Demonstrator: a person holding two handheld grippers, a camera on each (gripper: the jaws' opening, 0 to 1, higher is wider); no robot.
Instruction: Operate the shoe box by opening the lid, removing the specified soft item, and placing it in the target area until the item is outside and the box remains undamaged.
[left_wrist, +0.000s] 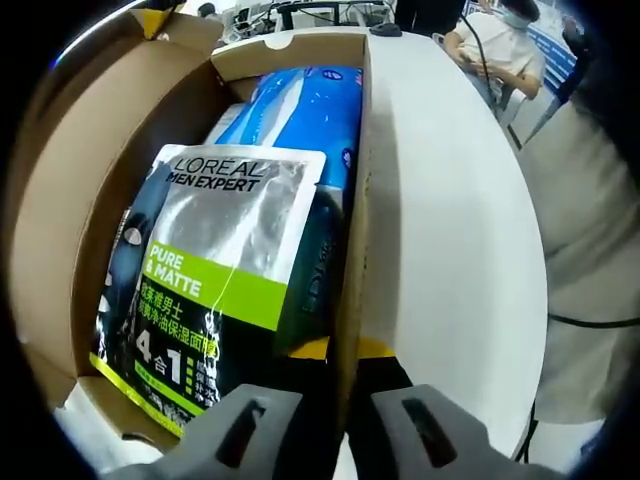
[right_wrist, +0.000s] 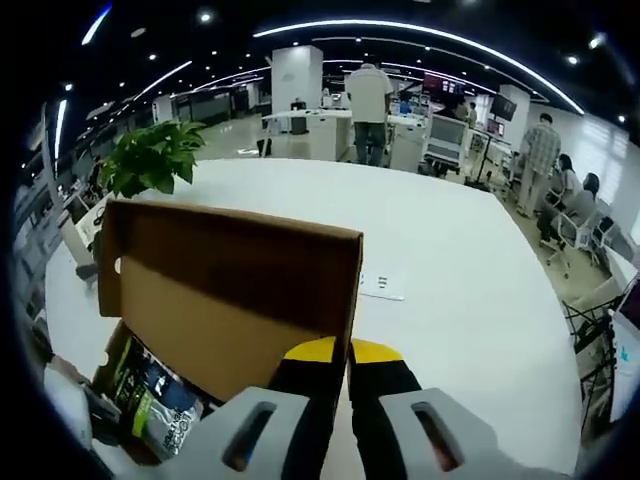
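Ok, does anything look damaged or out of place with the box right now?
Nothing stands out. The cardboard box looks intact, with the left gripper pinching its side wall. The L'Oreal pouch leans tilted inside against a blue pack.

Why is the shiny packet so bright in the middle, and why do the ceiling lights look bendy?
In the left gripper view, the silver top of the packet catches glare from the room lights, washing out its print. In the right gripper view, the fisheye lens curves the ceiling light strips into arcs and bows the white table edge.

Left gripper view close, down into the shoe box (left_wrist: 300, 60); right gripper view level across its wall.
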